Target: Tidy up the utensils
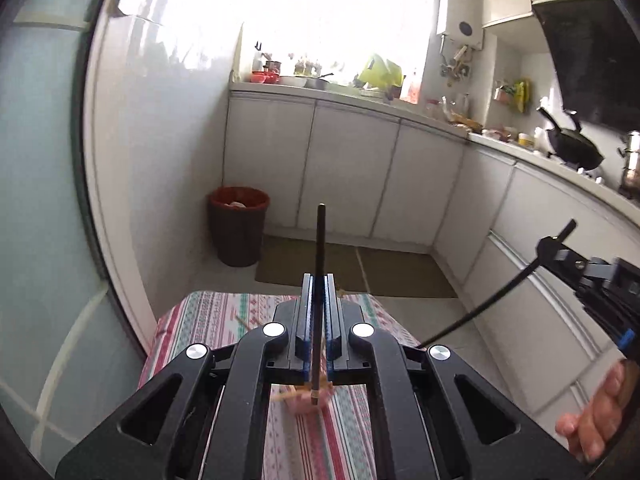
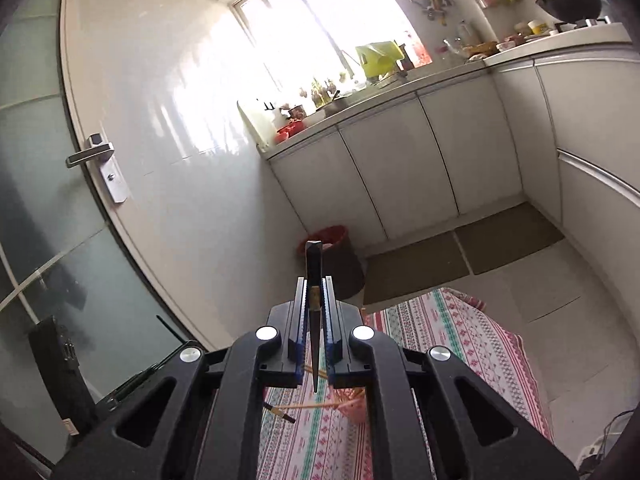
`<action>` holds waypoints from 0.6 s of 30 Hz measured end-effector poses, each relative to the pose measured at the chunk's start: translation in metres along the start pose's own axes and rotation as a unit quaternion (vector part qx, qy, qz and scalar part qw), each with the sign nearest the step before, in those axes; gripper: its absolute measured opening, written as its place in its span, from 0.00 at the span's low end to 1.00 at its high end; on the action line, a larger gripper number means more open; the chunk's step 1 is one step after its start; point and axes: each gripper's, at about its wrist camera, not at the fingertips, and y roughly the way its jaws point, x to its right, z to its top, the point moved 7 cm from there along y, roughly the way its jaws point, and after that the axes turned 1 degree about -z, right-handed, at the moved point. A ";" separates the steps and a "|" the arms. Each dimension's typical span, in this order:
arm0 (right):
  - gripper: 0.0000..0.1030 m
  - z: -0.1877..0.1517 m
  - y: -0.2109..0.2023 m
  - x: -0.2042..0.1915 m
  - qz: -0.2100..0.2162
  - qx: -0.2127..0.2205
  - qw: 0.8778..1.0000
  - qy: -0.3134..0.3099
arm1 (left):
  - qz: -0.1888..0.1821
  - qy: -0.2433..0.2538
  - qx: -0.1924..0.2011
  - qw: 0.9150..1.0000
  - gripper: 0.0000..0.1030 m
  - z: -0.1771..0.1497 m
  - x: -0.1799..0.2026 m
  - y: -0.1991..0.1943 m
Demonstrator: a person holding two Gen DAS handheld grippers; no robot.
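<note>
**Both grippers loaded, holder below and near**

We had each gripper clamped on one black chopstick. Left gripper [image 1: 319,280]: jaws clenched on a chopstick [image 1: 320,248], long axis running straight out along the fingers, far tip pointing up and away, butt end hanging under the jaws. Right gripper [image 2: 315,284]: same story, jaws clenched on the second chopstick [image 2: 313,264], thick end far, taper pointing back toward the camera.

The pink holder [image 2: 354,404] sat on the striped cloth [image 2: 440,344] over the worktop, below and nearer than both sets of jaws, well under the fingers. In the left view it was blurred right beneath the held stick's near end [image 1: 306,398]. A loose light-wood chopstick [image 2: 304,406] lay flat on the cloth, just left of the holder.

Our read: both sticks lay roughly crosswise to the drop direction, so each needed tipping end-down over the holder. Left looked nearer.
</note>
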 end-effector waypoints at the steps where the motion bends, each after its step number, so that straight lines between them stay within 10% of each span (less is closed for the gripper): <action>1: 0.07 0.000 0.007 0.002 0.000 -0.001 1.000 -0.001 | 0.007 0.003 -0.001 1.000 0.04 0.000 0.001 0.010; 7: 0.07 -0.004 0.039 0.006 -0.012 -0.010 1.000 -0.012 | 0.009 -0.008 -0.041 0.999 0.05 -0.026 -0.002 0.068; 11: 0.07 -0.016 0.065 0.013 -0.028 -0.021 0.999 -0.016 | 0.032 -0.002 -0.088 0.996 0.26 -0.053 -0.010 0.094; 18: 0.07 -0.031 0.091 0.016 -0.038 -0.031 0.999 -0.014 | 0.035 -0.042 -0.034 0.998 0.44 -0.025 -0.036 0.054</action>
